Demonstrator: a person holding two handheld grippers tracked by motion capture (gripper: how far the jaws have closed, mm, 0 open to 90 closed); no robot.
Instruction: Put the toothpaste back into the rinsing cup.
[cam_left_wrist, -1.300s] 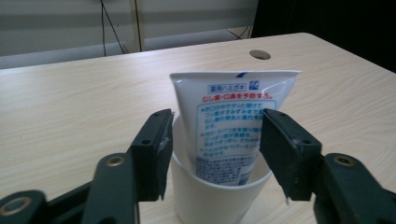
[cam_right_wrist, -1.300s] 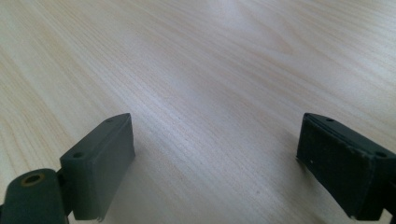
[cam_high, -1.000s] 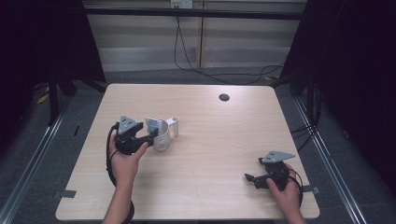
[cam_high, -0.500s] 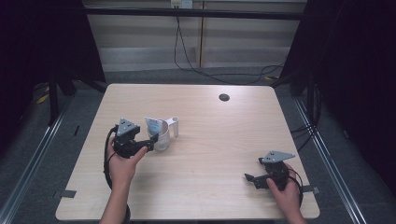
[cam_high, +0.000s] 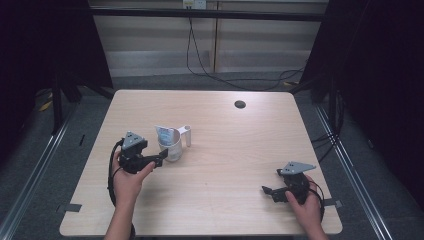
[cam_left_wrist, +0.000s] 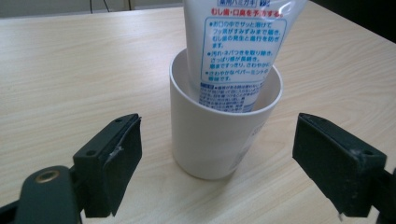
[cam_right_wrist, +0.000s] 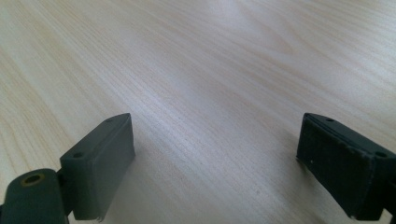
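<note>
High view: the left gripper (cam_high: 161, 161) sits just beside the white cup (cam_high: 172, 148); the right gripper (cam_high: 267, 191) rests well apart.

Left gripper view: jaws apart, flanking the cup, which holds a tube (cam_left_wrist: 240, 51). Not yet grasped.

Right gripper view: jaws apart over bare table (cam_right_wrist: 210, 70).

The right tongs (cam_right_wrist: 215, 163) stand wide apart, one black jaw low at the left and the other low at the right. Between and beyond them lies bare pale wood-grain tabletop (cam_right_wrist: 210, 70), with a soft shadow under each jaw.
</note>
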